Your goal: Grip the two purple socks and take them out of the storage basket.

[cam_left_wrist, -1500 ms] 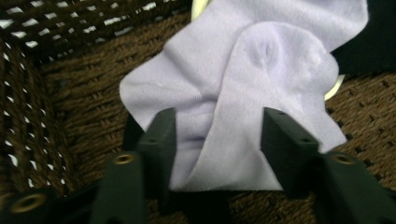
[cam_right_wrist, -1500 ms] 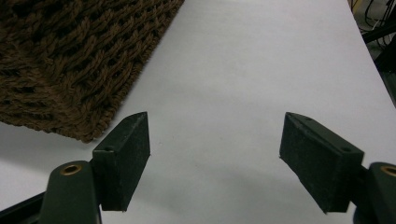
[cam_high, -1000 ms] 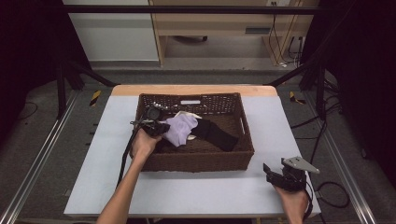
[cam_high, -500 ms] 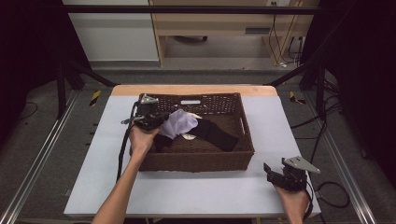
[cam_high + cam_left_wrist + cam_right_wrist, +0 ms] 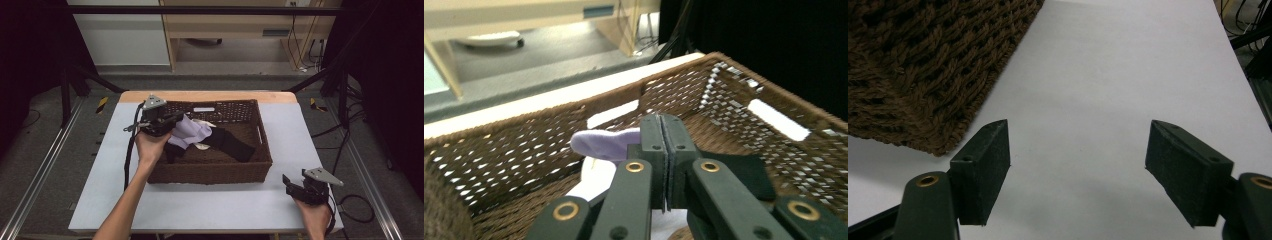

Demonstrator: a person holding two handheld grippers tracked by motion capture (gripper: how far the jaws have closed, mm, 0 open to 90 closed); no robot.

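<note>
A brown wicker basket (image 5: 210, 172) stands in the middle of the white table (image 5: 200, 205). My left gripper (image 5: 175, 119) hovers over its far left corner, shut on a pale lilac cloth (image 5: 192, 132) that hangs from the jaws into the basket. A black cloth (image 5: 232, 142) lies on the basket floor. In the left gripper view the left gripper (image 5: 663, 135) has its jaws pressed together, with the lilac cloth (image 5: 604, 142) just behind them and the black cloth (image 5: 744, 170) to the right. My right gripper (image 5: 292, 184) rests at the table's front right, open.
In the right gripper view the open right gripper (image 5: 1078, 165) points over bare white table (image 5: 1098, 75), with the basket corner (image 5: 923, 75) at its left. A black cable (image 5: 131, 150) trails from the left gripper. Dark frame posts and floor cables surround the table.
My left gripper has risen and drawn back toward the basket's far left corner, lifting the lilac cloth with it. The right gripper has stayed put.
</note>
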